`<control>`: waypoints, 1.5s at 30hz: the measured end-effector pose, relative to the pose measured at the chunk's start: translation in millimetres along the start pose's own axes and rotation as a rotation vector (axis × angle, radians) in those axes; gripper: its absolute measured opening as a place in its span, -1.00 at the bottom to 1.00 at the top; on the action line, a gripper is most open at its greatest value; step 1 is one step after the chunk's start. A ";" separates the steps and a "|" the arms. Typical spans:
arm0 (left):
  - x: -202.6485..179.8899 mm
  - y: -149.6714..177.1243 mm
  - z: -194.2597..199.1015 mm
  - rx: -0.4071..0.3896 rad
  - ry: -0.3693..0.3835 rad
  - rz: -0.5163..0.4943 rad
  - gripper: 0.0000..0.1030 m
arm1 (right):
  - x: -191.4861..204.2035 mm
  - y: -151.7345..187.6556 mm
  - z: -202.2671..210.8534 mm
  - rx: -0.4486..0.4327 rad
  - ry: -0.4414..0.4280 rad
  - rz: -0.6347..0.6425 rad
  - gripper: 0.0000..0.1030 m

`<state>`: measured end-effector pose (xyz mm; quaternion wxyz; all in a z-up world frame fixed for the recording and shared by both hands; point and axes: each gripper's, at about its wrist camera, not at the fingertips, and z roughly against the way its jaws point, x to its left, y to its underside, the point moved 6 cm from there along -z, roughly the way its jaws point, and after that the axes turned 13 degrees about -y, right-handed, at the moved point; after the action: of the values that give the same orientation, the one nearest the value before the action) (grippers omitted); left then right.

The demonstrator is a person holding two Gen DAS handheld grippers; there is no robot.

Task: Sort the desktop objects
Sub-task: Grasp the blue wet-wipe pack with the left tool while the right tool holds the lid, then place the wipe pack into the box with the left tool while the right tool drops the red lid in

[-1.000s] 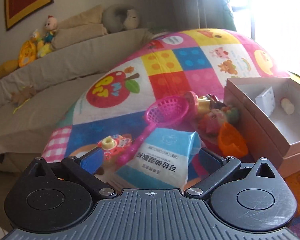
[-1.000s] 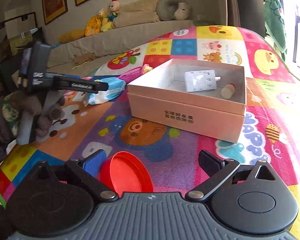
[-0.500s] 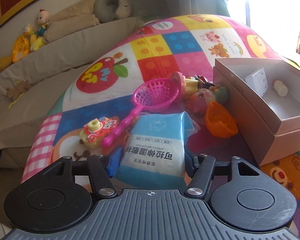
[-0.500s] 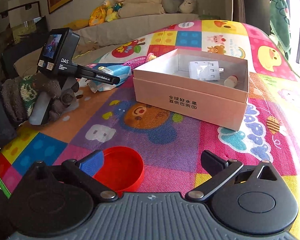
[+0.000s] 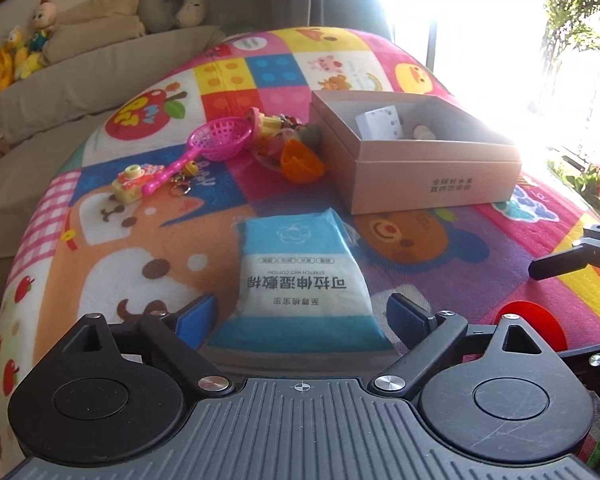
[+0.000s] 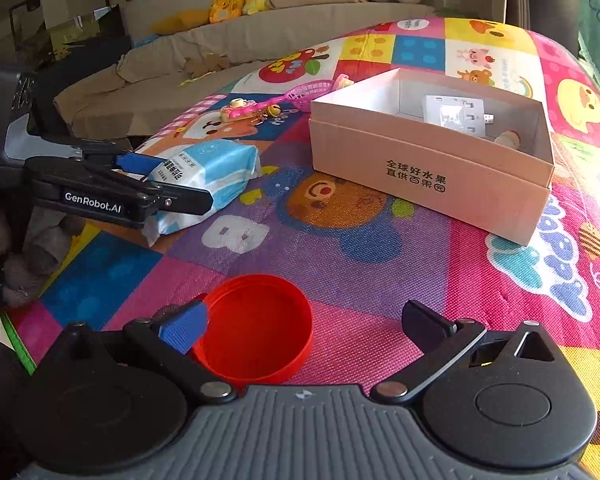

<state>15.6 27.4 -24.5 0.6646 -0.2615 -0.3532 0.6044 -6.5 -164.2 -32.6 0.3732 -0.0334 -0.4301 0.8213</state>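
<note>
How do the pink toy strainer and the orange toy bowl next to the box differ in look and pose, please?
The pink strainer is a mesh basket with a long handle; the orange bowl is solid-walled and has no handle. The pink strainer sits with its opening upward, its handle running toward the yellow toy camera, while the orange bowl is tipped on its side. Both are plastic toys lying on the play mat near the cardboard box.

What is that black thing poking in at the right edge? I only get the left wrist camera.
Observer: That is the right gripper, jaws open, low over the mat.
Operator: And the red shape near it?
Observer: A red lid, hollow side up, lying between those jaws, close by the blue-padded finger.
Operator: Who holds my gripper?
Observer: A gloved hand. The left gripper has just been opening its jaws; the wipes pack lies between them, not squeezed.
</note>
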 end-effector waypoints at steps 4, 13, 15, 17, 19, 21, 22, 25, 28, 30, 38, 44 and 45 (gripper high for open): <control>2.9 2.5 -11.3 0.033 -0.013 0.035 0.89 | 6.1 1.0 -3.6 0.034 -0.009 0.048 1.00; 3.6 4.3 -13.4 0.047 -0.014 0.048 0.96 | -43.4 -10.2 10.5 -0.016 0.255 0.004 1.00; 3.1 4.4 -13.6 0.049 -0.016 0.045 0.97 | -54.3 -8.4 11.1 -0.025 0.240 -0.069 1.00; 2.3 4.2 -13.6 0.050 -0.016 0.044 0.99 | -60.7 -6.9 10.4 -0.021 0.232 -0.108 1.00; 1.8 4.2 -14.0 0.052 -0.016 0.043 1.00 | -63.4 -6.4 11.8 -0.034 0.229 -0.127 1.00; 1.2 4.3 -14.1 0.053 -0.017 0.042 1.00 | -64.9 -6.0 12.0 -0.046 0.231 -0.147 1.00; 0.8 4.3 -14.1 0.053 -0.019 0.041 1.00 | -65.2 -5.8 11.6 -0.046 0.234 -0.155 1.00; 0.8 4.2 -14.1 0.053 -0.017 0.043 1.00 | -63.4 -6.9 7.4 -0.020 0.255 -0.145 1.00; 0.6 4.3 -14.1 0.053 -0.017 0.043 1.00 | -63.0 -7.6 6.6 -0.010 0.253 -0.134 1.00; 0.8 4.1 -14.2 0.053 -0.018 0.043 1.00 | -62.6 -8.3 9.8 -0.018 0.230 -0.146 1.00; 0.8 4.1 -14.0 0.052 -0.018 0.046 1.00 | -0.8 -4.7 1.7 0.037 -0.016 0.013 0.99; 6.9 -3.6 -12.3 0.030 -0.032 0.087 1.00 | -4.9 -10.0 -0.8 0.035 0.031 -0.008 0.47; 6.0 -6.8 -12.9 0.028 -0.029 0.087 1.00 | -6.0 -10.1 0.8 0.036 0.040 -0.008 0.33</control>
<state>30.0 33.5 -26.3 0.6361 -0.2581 -0.3426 0.6414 3.4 -165.0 -26.3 0.3857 -0.0414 -0.4076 0.8266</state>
